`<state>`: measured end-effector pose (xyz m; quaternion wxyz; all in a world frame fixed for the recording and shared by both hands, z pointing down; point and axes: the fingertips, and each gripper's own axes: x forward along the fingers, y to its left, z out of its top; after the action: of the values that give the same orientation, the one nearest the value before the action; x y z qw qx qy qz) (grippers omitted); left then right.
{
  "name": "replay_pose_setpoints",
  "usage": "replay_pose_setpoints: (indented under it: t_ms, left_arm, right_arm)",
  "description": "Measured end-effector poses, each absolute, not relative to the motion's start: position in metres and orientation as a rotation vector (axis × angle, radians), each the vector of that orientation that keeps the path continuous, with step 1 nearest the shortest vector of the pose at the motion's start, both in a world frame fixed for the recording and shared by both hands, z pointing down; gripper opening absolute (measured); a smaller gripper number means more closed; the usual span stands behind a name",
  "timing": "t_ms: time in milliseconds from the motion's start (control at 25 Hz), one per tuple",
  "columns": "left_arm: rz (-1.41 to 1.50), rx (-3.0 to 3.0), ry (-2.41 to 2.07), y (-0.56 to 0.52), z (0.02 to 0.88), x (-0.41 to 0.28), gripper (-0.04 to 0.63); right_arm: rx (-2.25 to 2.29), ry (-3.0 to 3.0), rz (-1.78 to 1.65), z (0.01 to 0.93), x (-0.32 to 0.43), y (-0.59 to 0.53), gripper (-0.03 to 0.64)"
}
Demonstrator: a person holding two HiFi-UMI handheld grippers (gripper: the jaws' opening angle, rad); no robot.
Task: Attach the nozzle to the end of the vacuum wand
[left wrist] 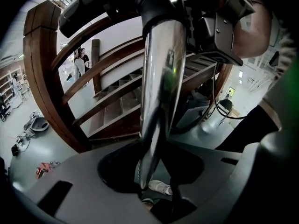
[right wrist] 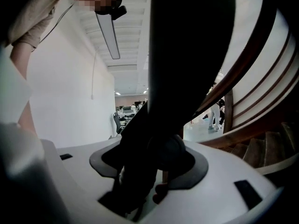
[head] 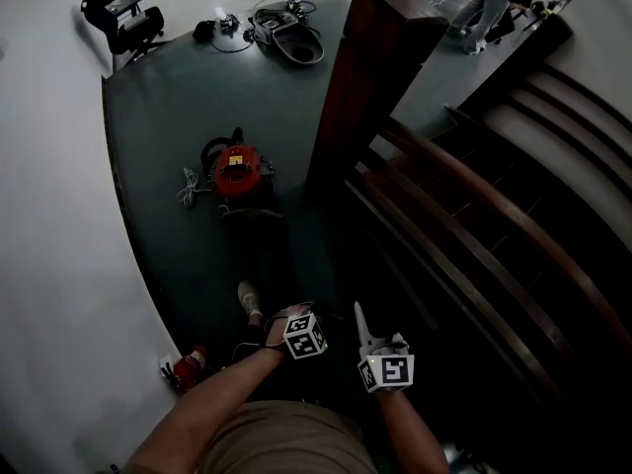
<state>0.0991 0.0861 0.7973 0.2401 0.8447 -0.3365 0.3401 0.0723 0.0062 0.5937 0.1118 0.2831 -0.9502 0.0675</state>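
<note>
In the head view the vacuum wand (left wrist: 161,87) is all but lost against the dark floor (head: 178,97). Only the left gripper view shows it clearly, as a shiny metal tube. Its upper end runs into dark fittings at the top of that picture and is cut off there, so I cannot tell whether anything touches its tip. The nozzle (head: 361,324) is a black, backlit shape in the right gripper view, with its outline hard to read.

The wand's long axis rises from the left gripper (left wrist: 152,183) up through the middle of that view, leaning slightly right. The gripper's fingers are closed on its lower part. The nozzle is a pale tapered piece that stands up from the right gripper (right wrist: 140,190), which clamps its thick base, and its narrow tip points away from the person. Both grippers are in the air above the near edge of the dark floor, just beside each other.

The red vacuum cleaner (head: 239,171) sits farther off on that floor, near the foot of the wooden post (head: 360,77).
</note>
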Motion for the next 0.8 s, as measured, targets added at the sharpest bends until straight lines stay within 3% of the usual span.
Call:
replay_pose_setpoints:
  t_ms: [280,560,800]
  left_arm:
    - [0.916,2.282,-0.896,0.090,0.798,0.101,0.153]
    - [0.946,2.246,-0.899,0.084,0.798,0.097,0.153]
    - [1.022,2.249,-0.862,0.085,0.794,0.097,0.152]
  right_arm:
    - [0.869,-2.816,0.222,0.587,0.081,0.012,0.258]
    - [0.839,-2.854,0.006,0.575,0.075,0.031,0.255]
    - [0.892,-2.888,0.084,0.578,0.079,0.028,0.249]
